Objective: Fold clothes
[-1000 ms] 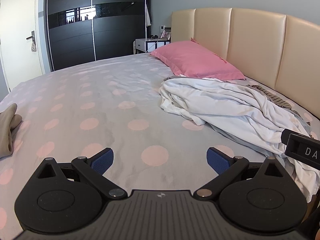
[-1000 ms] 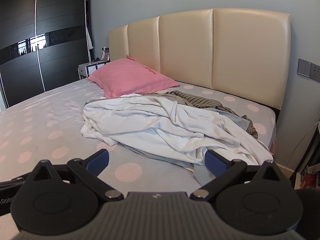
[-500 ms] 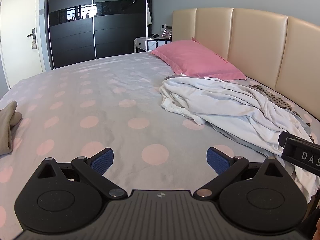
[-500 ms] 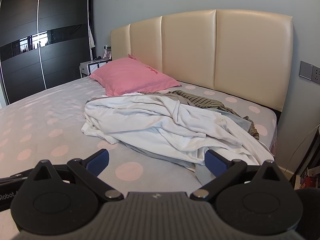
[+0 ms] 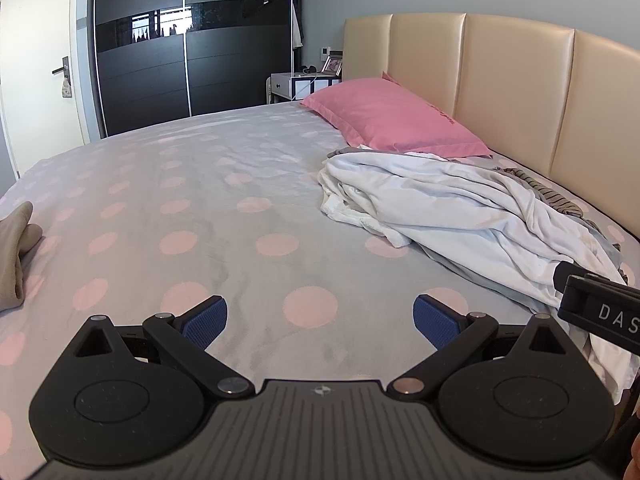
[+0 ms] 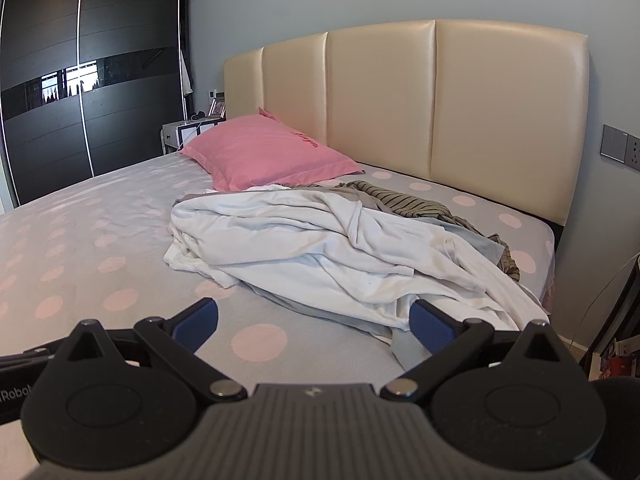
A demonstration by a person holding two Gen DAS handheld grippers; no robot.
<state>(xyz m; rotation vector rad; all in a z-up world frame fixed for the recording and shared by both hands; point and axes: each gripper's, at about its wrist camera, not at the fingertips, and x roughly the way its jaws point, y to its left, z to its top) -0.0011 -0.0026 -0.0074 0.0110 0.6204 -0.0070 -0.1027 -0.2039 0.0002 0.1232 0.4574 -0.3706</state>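
Left gripper (image 5: 318, 322) over the bed (image 5: 200, 208), jaws wide, nothing between the blue pads (image 5: 206, 322); right gripper (image 6: 314, 322) likewise wide and empty, its right pad just in front of the near edge of the clothes. White garment (image 6: 320, 248) lies crumpled on the right side of the bed, near the pink pillow (image 6: 268, 152); striped garment (image 6: 404, 198) behind it toward the headboard (image 6: 440, 100); something grey under the white one, probably another garment, mostly hidden. Tan cloth (image 5: 16, 252) at the far left edge, well apart from the pile; wardrobe (image 5: 188, 48) beyond the bed.
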